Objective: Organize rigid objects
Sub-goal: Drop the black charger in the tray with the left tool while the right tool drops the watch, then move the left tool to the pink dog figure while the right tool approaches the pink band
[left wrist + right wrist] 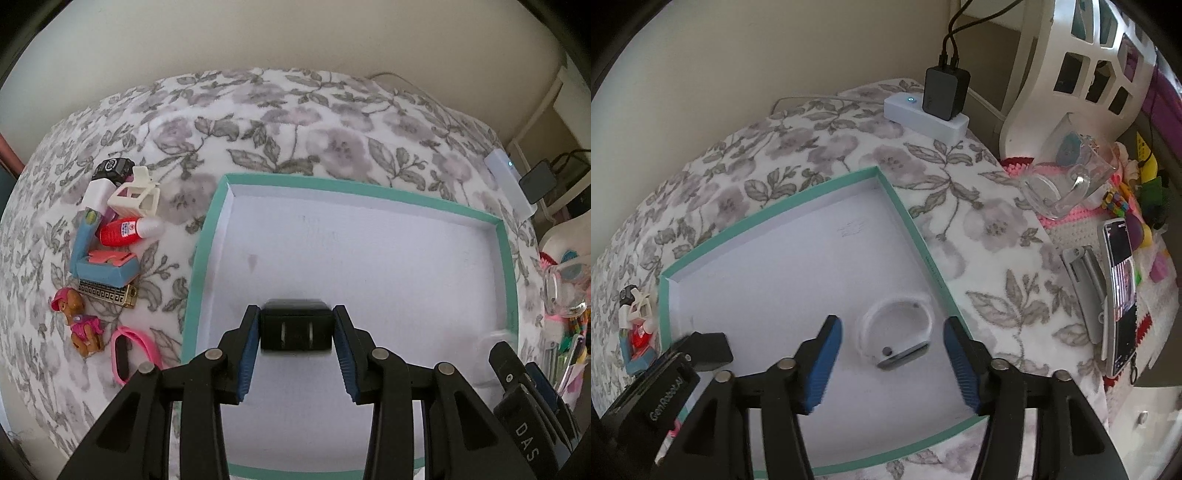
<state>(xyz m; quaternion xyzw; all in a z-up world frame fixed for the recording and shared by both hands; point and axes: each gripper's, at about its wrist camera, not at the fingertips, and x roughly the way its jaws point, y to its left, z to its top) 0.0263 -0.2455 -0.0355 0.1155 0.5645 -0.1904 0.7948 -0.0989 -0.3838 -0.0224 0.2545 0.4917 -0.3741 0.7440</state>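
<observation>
Two grippers: both over the teal-rimmed tray (202,258)
Left gripper (295,326): fingers narrow, clamped on a black box (295,328), lower centre
Right gripper (892,354): fingers wide, either side of a white band (897,332) lying in the tray, untouched
Toy pile (107,236): left, on flowered cloth (295,122)

We see a floral blanket (979,236) covering the surface under everything. On its far corner lies a white power strip (925,118) with a black charger (945,92) plugged in, cables rising from it. To the right stands a white basket (1082,62), with a glass mug (1067,181) on its side before it. A phone (1121,295) leans on a stand, screen lit.
</observation>
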